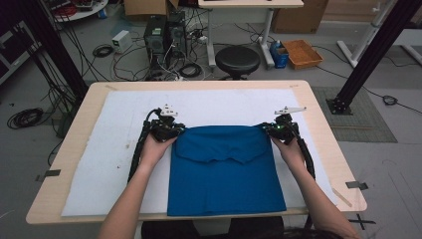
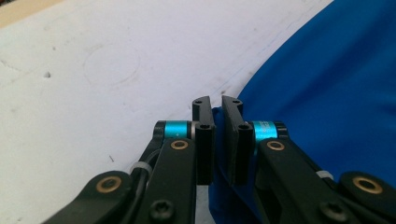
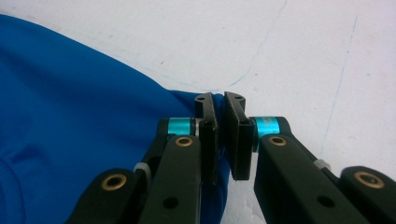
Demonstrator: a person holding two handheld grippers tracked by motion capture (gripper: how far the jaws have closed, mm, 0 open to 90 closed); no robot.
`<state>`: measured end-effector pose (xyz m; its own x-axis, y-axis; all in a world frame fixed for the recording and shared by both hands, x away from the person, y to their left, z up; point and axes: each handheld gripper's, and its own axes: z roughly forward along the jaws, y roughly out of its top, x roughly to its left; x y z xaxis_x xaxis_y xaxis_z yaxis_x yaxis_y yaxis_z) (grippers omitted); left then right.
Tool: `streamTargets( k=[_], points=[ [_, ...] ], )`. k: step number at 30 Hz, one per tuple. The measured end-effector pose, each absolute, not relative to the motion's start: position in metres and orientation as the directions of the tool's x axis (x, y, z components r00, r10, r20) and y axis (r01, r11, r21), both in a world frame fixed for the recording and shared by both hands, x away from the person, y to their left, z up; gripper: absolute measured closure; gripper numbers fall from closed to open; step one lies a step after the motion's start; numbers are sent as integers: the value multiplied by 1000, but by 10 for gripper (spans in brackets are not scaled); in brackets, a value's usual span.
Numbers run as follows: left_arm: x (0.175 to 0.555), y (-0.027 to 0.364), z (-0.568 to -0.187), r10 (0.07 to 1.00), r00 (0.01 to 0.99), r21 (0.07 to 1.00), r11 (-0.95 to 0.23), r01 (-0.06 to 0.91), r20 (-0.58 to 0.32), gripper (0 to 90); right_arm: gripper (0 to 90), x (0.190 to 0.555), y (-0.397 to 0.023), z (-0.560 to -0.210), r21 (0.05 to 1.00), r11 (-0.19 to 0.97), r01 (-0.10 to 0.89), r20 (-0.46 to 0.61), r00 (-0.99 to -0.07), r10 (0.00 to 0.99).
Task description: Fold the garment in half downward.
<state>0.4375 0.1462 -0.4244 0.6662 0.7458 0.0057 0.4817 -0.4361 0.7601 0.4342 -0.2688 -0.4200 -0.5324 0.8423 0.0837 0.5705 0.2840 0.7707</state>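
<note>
A blue garment (image 1: 226,172) lies folded on the white mat (image 1: 119,144), its lower hem at the table's near edge. My left gripper (image 1: 178,130) is shut on the garment's far left corner; in the left gripper view the jaws pinch blue cloth (image 2: 327,88) at the left gripper (image 2: 217,103). My right gripper (image 1: 267,129) is shut on the far right corner; blue cloth (image 3: 70,107) runs in between the right gripper (image 3: 219,100) jaws. Both corners are a little raised off the mat. A folded flap lies across the garment's upper half.
The wooden table (image 1: 318,124) frames the mat, with bare mat on both sides and beyond the garment. A black stool (image 1: 237,59), computer towers (image 1: 164,32), cables and an orange tray (image 1: 301,53) sit on the floor behind. Black frame posts (image 1: 370,55) stand at either side.
</note>
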Motion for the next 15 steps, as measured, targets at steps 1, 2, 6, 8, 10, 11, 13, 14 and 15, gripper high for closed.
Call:
streamTargets(
  k=[1, 2, 6, 8, 10, 11, 13, 14, 15],
  points=[
    [438, 146, -426, 748, 664, 757, -435, 488, 2, 834, 847, 435, -268, -420, 771, 287, 568, 80, -534, 841],
    [439, 147, -426, 750, 661, 761, -430, 486, 2, 830, 845, 435, -268, -420, 771, 290, 567, 77, -535, 841],
    [435, 149, -420, 783, 622, 776, -403, 485, 17, 701, 765, 433, -267, -420, 772, 294, 564, 60, -525, 849],
    [429, 153, -413, 794, 607, 784, -377, 493, 0, 633, 733, 427, -270, -417, 783, 281, 555, 55, -511, 858],
    [416, 157, -407, 807, 591, 799, -347, 491, -12, 614, 695, 420, -275, -413, 800, 257, 542, 57, -495, 867],
    [408, 159, -406, 811, 584, 810, -329, 485, -20, 614, 678, 415, -278, -411, 806, 244, 539, 64, -490, 869],
    [390, 161, -408, 823, 568, 803, -319, 504, -29, 617, 671, 399, -284, -407, 816, 232, 530, 69, -488, 870],
    [382, 162, -410, 827, 560, 793, -315, 521, -39, 617, 671, 399, -284, -407, 816, 232, 530, 69, -488, 870],
    [374, 163, -414, 830, 555, 786, -308, 535, -52, 635, 671, 388, -286, -408, 816, 219, 535, 88, -489, 868]
  ],
)
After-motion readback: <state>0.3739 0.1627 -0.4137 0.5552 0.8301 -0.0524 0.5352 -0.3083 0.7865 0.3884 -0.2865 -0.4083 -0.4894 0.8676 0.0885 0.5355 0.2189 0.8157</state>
